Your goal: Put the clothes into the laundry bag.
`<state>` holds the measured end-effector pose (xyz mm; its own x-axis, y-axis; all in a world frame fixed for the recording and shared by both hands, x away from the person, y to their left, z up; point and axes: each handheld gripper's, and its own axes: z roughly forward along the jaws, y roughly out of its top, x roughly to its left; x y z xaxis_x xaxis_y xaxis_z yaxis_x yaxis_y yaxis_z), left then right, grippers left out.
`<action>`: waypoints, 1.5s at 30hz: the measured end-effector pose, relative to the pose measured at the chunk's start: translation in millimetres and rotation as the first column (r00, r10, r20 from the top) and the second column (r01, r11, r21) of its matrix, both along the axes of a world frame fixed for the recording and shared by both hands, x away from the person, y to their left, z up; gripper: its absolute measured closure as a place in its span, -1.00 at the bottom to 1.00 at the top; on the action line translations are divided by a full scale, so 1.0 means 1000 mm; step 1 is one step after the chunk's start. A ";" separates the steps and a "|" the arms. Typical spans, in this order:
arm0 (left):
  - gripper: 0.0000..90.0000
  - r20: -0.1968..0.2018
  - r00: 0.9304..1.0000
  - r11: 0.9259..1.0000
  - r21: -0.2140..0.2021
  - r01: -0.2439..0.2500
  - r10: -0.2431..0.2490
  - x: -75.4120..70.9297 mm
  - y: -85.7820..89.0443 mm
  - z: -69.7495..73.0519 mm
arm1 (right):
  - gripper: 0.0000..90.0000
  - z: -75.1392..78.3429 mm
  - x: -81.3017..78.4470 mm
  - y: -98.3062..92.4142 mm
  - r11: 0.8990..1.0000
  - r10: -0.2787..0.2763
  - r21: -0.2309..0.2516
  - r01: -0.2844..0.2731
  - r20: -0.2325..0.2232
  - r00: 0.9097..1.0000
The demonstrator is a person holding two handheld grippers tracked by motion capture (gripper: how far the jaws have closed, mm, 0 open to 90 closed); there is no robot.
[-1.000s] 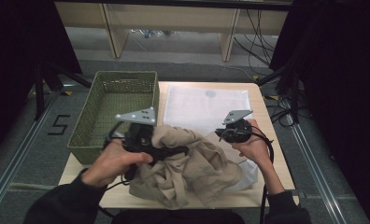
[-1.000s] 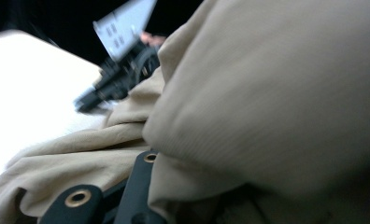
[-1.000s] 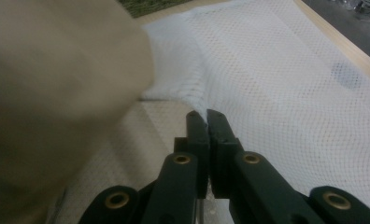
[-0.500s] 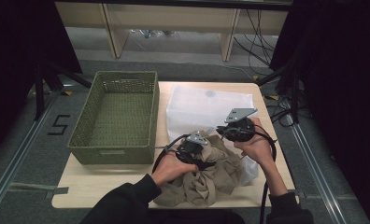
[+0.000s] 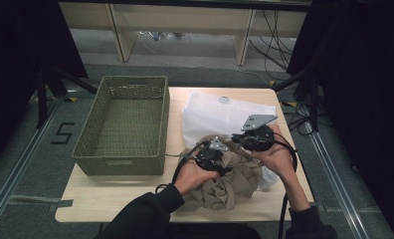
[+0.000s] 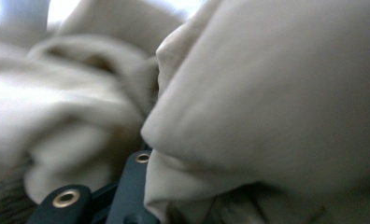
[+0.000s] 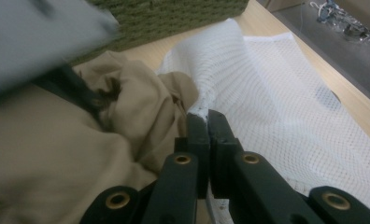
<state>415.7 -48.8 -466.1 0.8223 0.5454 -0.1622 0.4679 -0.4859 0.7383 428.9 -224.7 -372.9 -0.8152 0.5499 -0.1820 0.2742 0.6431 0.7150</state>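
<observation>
Since a second ago the left gripper (image 5: 212, 155) has dropped from beside the green basket (image 5: 120, 124) into the beige cloth (image 5: 230, 181) bunched at the table's (image 5: 110, 199) near edge; its jaws have just been opening, fabric crowding them, grip unclear. The right gripper (image 7: 206, 122) stays clamped on the white mesh bag's (image 7: 286, 102) edge.

Both forearms in from bottom of high view, dark sleeves, hands close together near table's front right. Left gripper (image 5: 211, 153) low, tilted fwd & down, jaws partway apart, just been opening. Right gripper (image 5: 253, 135) just beside it, slightly higher, grey plate on top, jaws (image 7: 206, 122) pressed tight together. Right hand (image 5: 274, 155) cupped under its body.
</observation>
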 end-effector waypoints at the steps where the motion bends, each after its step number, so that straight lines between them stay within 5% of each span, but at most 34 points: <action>1: 0.38 -0.015 1.000 1.000 0.020 0.006 -0.006 0.001 0.000 -0.005 | 1.00 -0.001 0.001 -0.001 1.000 0.010 -0.006 -0.010 0.013 1.000; 3: 0.27 -0.003 1.000 0.999 0.033 0.011 -0.011 -0.001 0.001 -0.006 | 1.00 -0.002 0.002 -0.002 1.000 0.016 -0.009 -0.016 0.006 1.000; 4: -0.07 0.002 1.000 0.999 0.045 0.030 -0.030 -0.009 0.002 0.000 | 1.00 -0.005 0.003 -0.004 1.000 0.000 -0.001 0.000 0.000 1.000; 6: -0.34 -0.014 0.998 0.996 0.057 0.070 -0.069 -0.018 0.007 0.012 | 1.00 -0.006 0.003 -0.006 1.000 -0.007 0.003 0.007 -0.027 1.000; 8: -0.50 -0.010 0.995 0.994 0.046 0.097 -0.096 -0.028 0.016 0.027 | 1.00 -0.006 0.003 -0.008 1.000 -0.010 0.011 0.011 -0.005 1.000; 10: -0.56 -0.007 0.996 0.996 0.020 0.085 -0.085 -0.034 0.020 0.035 | 1.00 -0.006 0.003 -0.009 1.000 -0.013 0.016 0.014 -0.017 1.000; 11: -0.61 0.018 0.997 0.997 0.004 0.074 -0.074 -0.042 0.033 0.049 | 1.00 -0.005 0.003 -0.011 1.000 -0.012 0.012 0.012 -0.027 1.000; 14: -0.63 0.059 0.994 0.996 0.007 0.094 -0.094 -0.045 0.047 0.061 | 1.00 -0.006 0.003 -0.010 1.000 -0.013 0.011 0.014 -0.022 1.000; 17: -0.64 0.050 0.999 0.997 -0.077 -0.003 0.007 -0.031 0.073 0.072 | 1.00 -0.006 0.003 -0.008 1.000 0.000 0.010 0.000 0.002 1.000; 18: -0.64 0.064 0.998 0.997 -0.076 -0.019 0.024 -0.024 0.077 0.072 | 1.00 -0.006 0.003 -0.008 1.000 -0.005 0.011 0.005 -0.002 1.000; 20: -0.54 0.077 0.996 0.999 -0.018 -0.043 0.045 -0.009 0.079 0.066 | 1.00 -0.004 0.004 -0.009 1.000 0.004 0.006 -0.004 -0.004 1.000; 22: -0.49 0.050 0.993 0.991 0.074 -0.111 0.108 0.010 0.072 0.051 | 1.00 -0.005 0.003 -0.008 1.000 -0.005 0.008 0.006 -0.018 1.000; 23: -0.53 0.050 0.993 0.991 0.074 -0.111 0.108 0.010 0.072 0.051 | 1.00 -0.005 0.003 -0.008 1.000 -0.005 0.008 0.006 -0.018 1.000; 24: -0.52 0.022 0.993 0.987 0.112 -0.118 0.117 0.026 0.065 0.036 | 1.00 -0.005 0.003 -0.006 1.000 -0.007 0.003 0.007 -0.019 1.000; 25: -0.50 0.022 0.993 0.987 0.112 -0.118 0.117 0.026 0.065 0.036 | 1.00 -0.005 0.003 -0.006 1.000 -0.004 0.004 0.004 -0.016 1.000; 27: -0.48 -0.038 0.994 0.990 0.105 -0.095 0.100 0.037 0.060 0.025 | 1.00 -0.005 0.004 -0.006 1.000 -0.004 0.003 0.004 -0.006 1.000; 28: -0.18 -0.139 0.990 0.999 0.044 -0.004 0.010 0.044 0.054 0.013 | 1.00 -0.006 0.004 -0.005 1.000 -0.003 0.003 0.003 -0.013 1.000; 29: 0.00 -0.139 0.990 0.999 0.044 -0.004 0.010 0.044 0.054 0.013 | 1.00 -0.006 0.005 -0.005 1.000 -0.005 0.002 0.005 -0.004 1.000; 32: 0.50 -0.181 0.978 0.994 -0.049 0.093 -0.100 0.036 0.043 0.010 | 1.00 -0.009 0.007 -0.004 1.000 -0.009 0.005 0.009 -0.006 1.000; 35: 0.75 -0.139 0.982 0.992 -0.048 0.118 -0.124 0.029 0.038 0.015 | 1.00 -0.011 0.007 -0.003 1.000 -0.022 0.016 0.023 -0.011 1.000; 37: 0.81 -0.107 0.985 0.989 -0.083 0.125 -0.133 0.018 0.030 0.024 | 1.00 -0.011 0.007 0.000 1.000 -0.014 0.013 0.014 0.003 1.000; 40: 0.85 -0.099 0.991 0.992 -0.095 0.080 -0.090 0.021 0.022 0.024 | 1.00 -0.007 0.004 0.004 1.000 -0.002 0.025 0.002 0.006 1.000; 42: 0.85 -0.092 0.995 0.998 -0.060 0.024 -0.030 0.030 0.020 0.019 | 1.00 -0.003 0.002 0.007 1.000 0.008 0.030 -0.009 0.020 1.000; 43: 0.85 -0.036 0.999 0.999 0.032 0.022 -0.021 0.035 0.021 0.018 | 1.00 -0.002 0.000 0.008 1.000 0.014 0.027 -0.014 0.014 1.000; 45: 0.82 0.016 0.998 0.994 0.082 -0.069 0.067 0.044 0.026 0.016 | 1.00 0.000 0.000 0.007 1.000 0.016 0.019 -0.016 0.020 1.000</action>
